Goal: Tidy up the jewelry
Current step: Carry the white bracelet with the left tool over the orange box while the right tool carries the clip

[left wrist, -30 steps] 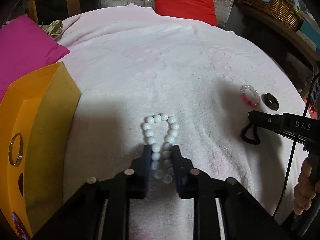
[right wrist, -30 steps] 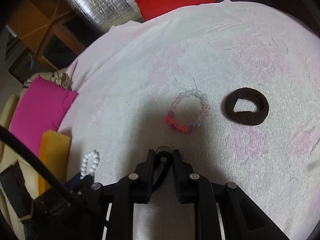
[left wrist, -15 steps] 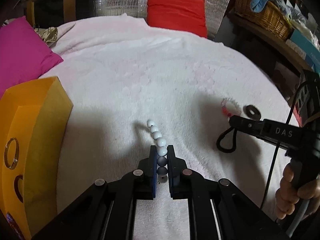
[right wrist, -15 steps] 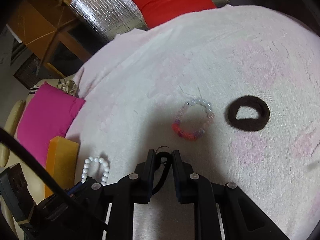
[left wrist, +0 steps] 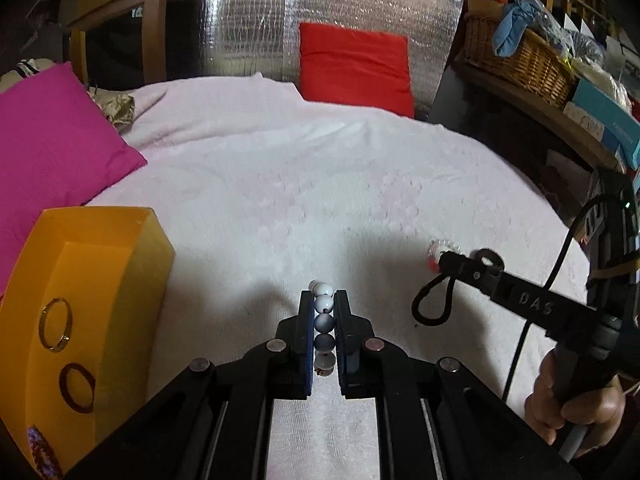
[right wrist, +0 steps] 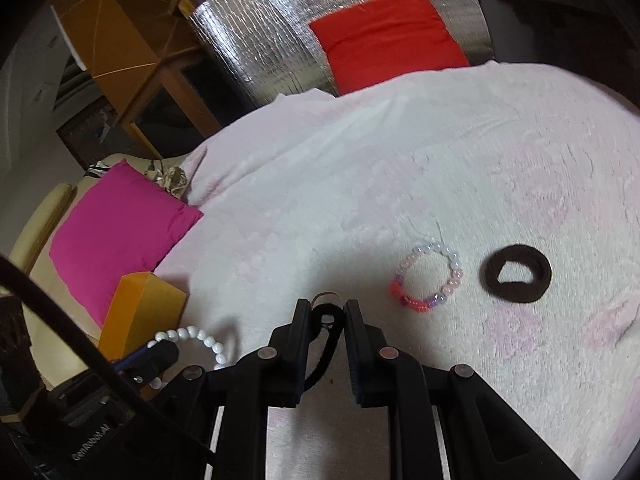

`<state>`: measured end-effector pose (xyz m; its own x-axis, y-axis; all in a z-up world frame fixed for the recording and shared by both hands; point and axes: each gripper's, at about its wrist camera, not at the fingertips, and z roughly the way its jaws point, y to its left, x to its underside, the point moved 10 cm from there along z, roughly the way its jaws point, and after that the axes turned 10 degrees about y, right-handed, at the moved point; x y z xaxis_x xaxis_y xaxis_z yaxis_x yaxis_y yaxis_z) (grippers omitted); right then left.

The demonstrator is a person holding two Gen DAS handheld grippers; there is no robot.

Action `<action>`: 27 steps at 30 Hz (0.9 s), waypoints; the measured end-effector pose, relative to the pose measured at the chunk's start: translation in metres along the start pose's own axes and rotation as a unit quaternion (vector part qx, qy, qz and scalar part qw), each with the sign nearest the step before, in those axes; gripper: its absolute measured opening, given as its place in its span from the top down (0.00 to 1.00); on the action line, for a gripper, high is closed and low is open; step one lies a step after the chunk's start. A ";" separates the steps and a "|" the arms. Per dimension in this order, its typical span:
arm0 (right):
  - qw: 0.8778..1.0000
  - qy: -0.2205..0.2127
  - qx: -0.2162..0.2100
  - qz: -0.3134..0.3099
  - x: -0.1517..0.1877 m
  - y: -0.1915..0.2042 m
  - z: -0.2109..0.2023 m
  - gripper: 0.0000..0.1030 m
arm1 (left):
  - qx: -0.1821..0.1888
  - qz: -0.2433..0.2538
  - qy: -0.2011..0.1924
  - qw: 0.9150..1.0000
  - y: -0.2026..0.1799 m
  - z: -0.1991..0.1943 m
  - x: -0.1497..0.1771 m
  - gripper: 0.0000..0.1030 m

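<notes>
While both tongs are loaded at once, the chief risk is a dropped piece. The left gripper [left wrist: 324,320] is closed narrow on the pearl bracelet [left wrist: 323,322], lifted off the blanket [left wrist: 280,184], with beads stacked in a line between the fingers and the rest of the loop hanging out of the nip, as the right wrist view shows [right wrist: 192,340]. Round, smooth beads give little to bite on, so I judge a jolt or a slight slackening could let the strand roll out and fall short of the box [left wrist: 92,280].

The right gripper [right wrist: 326,320] pinches a black cord loop [left wrist: 434,300] near its tips, also raised. The cord is thin and limp; held so far forward, it could slide free during a swing.

Both grippers are near each other, and the hanging cord and the bracelet could tangle if the paths cross on the way to the box, which sits to the left and already holds two rings [left wrist: 56,324].

Left on the blanket are a pink bead bracelet [right wrist: 430,276] and a dark hair tie [right wrist: 518,274], just beside each other but apart; a low pass of the right gripper could snag or drag them.
</notes>
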<state>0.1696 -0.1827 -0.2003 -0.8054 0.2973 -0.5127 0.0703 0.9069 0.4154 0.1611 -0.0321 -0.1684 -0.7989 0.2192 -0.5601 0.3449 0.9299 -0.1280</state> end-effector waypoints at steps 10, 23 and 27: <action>1.000 -0.017 -0.006 -0.022 0.000 0.019 -0.005 0.82 | -0.052 -0.024 -0.041 0.998 0.028 -0.039 -0.004 0.91; 0.997 -0.034 -0.045 -0.058 0.009 0.075 -0.009 0.82 | -0.112 -0.055 -0.067 0.990 0.064 -0.078 0.009 0.91; 0.995 -0.038 -0.052 -0.076 0.015 0.090 -0.010 0.82 | -0.125 -0.069 -0.071 0.987 0.075 -0.085 0.017 0.91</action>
<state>0.1579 -0.0991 -0.1636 -0.7556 0.1843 -0.6285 -0.1133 0.9083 0.4026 0.1311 0.0665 -0.1182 -0.7469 0.0585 -0.6624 0.0909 0.9958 -0.0145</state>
